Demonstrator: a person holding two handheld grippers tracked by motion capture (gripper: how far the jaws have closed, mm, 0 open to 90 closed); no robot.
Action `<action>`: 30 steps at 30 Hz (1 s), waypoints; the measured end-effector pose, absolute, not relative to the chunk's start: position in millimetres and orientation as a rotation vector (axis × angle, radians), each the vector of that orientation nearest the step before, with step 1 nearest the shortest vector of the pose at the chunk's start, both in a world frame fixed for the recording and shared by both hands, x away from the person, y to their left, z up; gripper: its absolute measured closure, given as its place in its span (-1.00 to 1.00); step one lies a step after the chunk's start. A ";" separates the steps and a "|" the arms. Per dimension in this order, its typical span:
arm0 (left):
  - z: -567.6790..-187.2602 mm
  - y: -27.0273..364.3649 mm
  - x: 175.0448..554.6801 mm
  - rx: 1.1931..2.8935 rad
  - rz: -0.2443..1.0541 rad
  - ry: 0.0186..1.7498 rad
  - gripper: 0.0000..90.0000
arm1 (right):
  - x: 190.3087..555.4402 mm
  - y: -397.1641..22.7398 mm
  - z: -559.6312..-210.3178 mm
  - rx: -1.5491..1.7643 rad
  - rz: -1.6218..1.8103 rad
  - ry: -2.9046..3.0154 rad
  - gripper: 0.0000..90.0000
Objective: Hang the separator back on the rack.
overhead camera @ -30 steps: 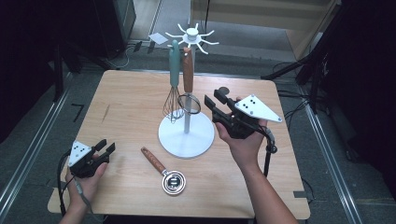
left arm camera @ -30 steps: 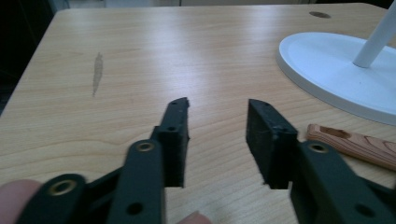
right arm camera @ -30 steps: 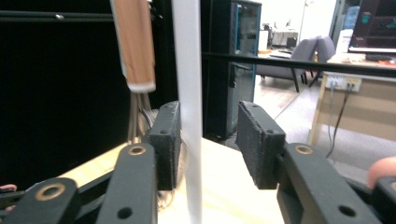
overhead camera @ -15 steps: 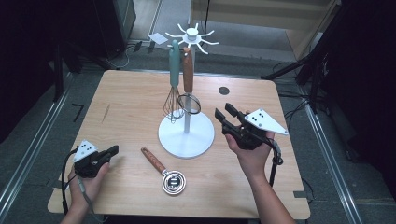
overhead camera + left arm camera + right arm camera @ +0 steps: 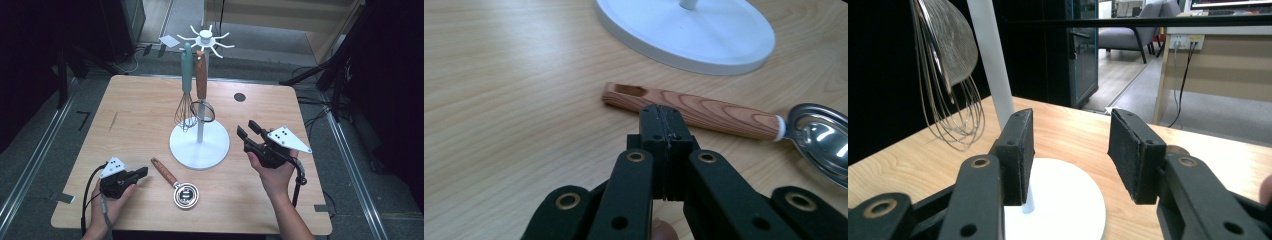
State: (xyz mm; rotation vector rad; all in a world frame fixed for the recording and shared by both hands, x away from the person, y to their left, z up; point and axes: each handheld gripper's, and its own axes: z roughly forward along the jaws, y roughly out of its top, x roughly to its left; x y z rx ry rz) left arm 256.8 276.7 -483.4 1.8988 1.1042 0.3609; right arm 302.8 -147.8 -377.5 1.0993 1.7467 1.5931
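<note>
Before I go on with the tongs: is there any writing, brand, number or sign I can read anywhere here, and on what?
None can be read.
Floor left of the table: a dark mark shaped like a "7", perhaps only tape.
White sheet on the floor behind the rack: no print can be made out.
Wooden handle of the strainer: wood grain, no brand.

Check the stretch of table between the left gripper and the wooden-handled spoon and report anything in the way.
Nothing visible blocks it. The left gripper, jaws shut and empty, points at the spoon's wooden handle across bare table. The white stand base sits beyond the handle, not between them.
</note>
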 end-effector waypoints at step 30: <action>-490.7 208.9 241.6 2.036 0.192 1.013 1.00 | 290.7 -174.2 -412.8 1.214 1.517 1.748 0.11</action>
